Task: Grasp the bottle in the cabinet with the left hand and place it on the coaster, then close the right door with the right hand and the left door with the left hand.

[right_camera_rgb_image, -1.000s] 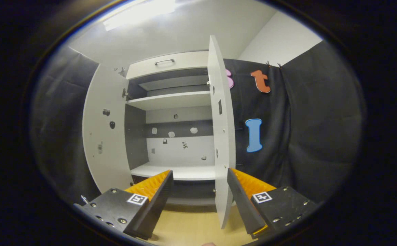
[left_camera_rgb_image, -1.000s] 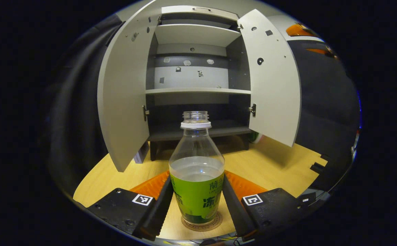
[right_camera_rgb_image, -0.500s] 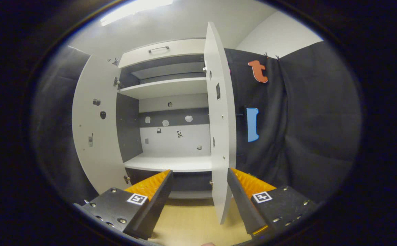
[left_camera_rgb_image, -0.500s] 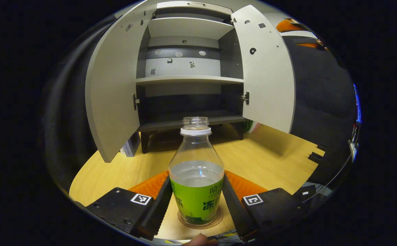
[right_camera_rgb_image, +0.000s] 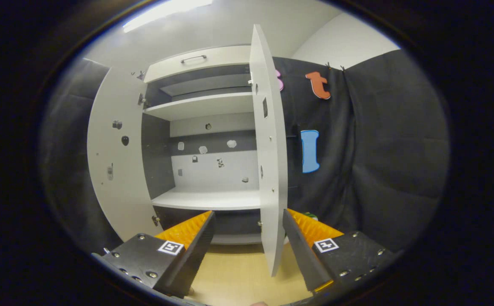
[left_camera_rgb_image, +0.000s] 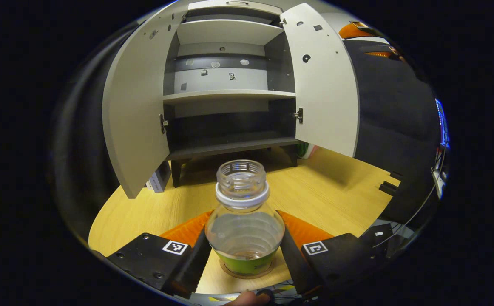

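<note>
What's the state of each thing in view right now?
bottle: upright on the coaster, uncapped, partly filled
coaster: flat on the table, under the bottle
left door: open
right door: open
left hand-held gripper: fingers on either side of the bottle, grip unclear
right hand-held gripper: open, empty

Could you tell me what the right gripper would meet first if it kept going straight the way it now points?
Most likely the open right door, seen nearly edge-on, its lower edge between the right gripper fingers. Depth is unclear, so it might slip past toward the cabinet shelf.
</note>
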### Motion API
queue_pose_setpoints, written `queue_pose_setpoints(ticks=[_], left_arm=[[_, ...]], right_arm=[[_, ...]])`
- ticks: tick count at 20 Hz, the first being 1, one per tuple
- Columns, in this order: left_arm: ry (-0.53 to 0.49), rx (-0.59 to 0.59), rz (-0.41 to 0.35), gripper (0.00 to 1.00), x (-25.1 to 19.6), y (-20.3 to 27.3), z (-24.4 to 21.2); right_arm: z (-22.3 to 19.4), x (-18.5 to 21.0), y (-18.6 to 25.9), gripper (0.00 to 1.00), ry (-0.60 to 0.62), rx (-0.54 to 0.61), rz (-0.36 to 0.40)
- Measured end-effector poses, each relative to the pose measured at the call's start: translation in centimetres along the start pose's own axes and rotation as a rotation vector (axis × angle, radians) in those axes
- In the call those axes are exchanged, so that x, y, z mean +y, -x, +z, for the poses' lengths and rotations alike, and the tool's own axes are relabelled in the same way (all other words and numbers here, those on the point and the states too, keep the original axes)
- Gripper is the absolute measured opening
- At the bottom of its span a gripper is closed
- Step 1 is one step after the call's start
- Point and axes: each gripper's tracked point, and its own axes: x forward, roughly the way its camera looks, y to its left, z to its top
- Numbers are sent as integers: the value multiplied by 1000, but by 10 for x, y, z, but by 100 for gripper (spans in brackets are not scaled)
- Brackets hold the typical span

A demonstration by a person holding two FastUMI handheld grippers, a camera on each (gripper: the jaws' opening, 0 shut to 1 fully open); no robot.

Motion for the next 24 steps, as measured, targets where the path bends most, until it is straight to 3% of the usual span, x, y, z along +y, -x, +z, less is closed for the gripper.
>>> queue_pose_setpoints(ticks=[7, 10, 13, 18, 21, 24], left_arm=[[-40, -23, 46, 83, 0, 14, 32], [-15, -51, 16, 82, -9, 29, 59], [3, -68, 53, 99, -3, 42, 86], [16, -160, 75, 99, -3, 66, 160], [44, -215, 132, 99, 11, 82, 206], [3, -273, 148, 100, 20, 95, 253]], right_arm=[[-5, -11, 16, 94, 6, 4, 5], [0, -22, 26, 94, 15, -23, 10], [0, -42, 33, 93, 27, -42, -8], [9, -103, 33, 96, 8, -56, -94], [34, -135, 26, 93, 49, -100, -140], [57, -152, 9, 93, 65, -133, -143]])
